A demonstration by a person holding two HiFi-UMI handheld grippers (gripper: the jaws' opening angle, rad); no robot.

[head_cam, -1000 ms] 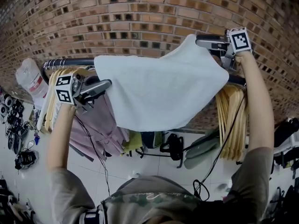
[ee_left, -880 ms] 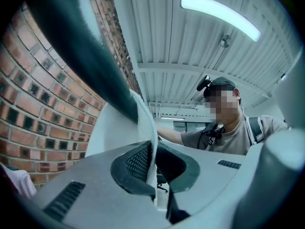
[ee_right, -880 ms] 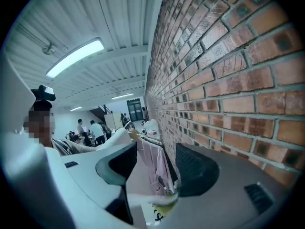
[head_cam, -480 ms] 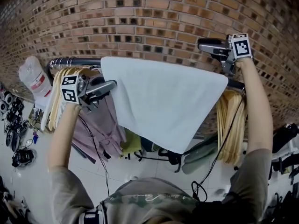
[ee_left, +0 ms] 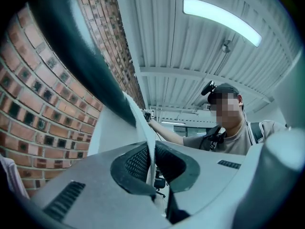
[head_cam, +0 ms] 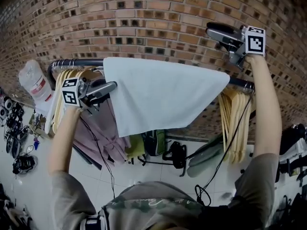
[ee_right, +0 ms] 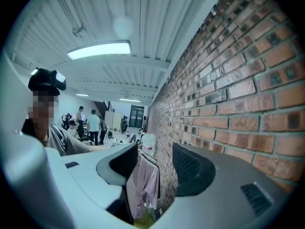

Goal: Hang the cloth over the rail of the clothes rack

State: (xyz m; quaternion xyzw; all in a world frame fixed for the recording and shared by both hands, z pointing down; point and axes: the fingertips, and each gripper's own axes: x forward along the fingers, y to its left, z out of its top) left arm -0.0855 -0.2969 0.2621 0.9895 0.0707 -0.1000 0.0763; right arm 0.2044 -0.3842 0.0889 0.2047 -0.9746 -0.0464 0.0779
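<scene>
At the bottom of the head view are the person's shoulders in a grey shirt (head_cam: 158, 210), with both bare arms raised toward the clothes rack. A black cable (head_cam: 225, 147) runs down along the right arm.

The left gripper (head_cam: 108, 86) is held about level, just below the rail. In its own view its two jaws are pressed together on the thin left edge of the cloth (ee_left: 150, 142), which runs up from between the dark pads to the rail (ee_left: 81, 56) above.

The right gripper (head_cam: 213, 31) is higher, above the rail and apart from the right corner of the cloth. In its own view the jaws stand spread with nothing between them; only a pink garment (ee_right: 143, 180) far along the rack shows through the gap.

The pale cloth (head_cam: 163, 95) lies draped over the dark rail (head_cam: 76, 63) between the two grippers. Its front part hangs down, longest on the left near the left gripper, and its lower edge slants up to the right corner at the rail.

Wooden hangers (head_cam: 60, 95) crowd the rail to the left of the cloth, and another bunch of hangers (head_cam: 235, 123) hangs to its right. The pink garment (head_cam: 98, 128) hangs behind and below the left gripper.

Under the rack, dark bags (head_cam: 175, 152) sit on the white floor (head_cam: 134, 174). A brick wall (head_cam: 144, 18) stands behind the rack
</scene>
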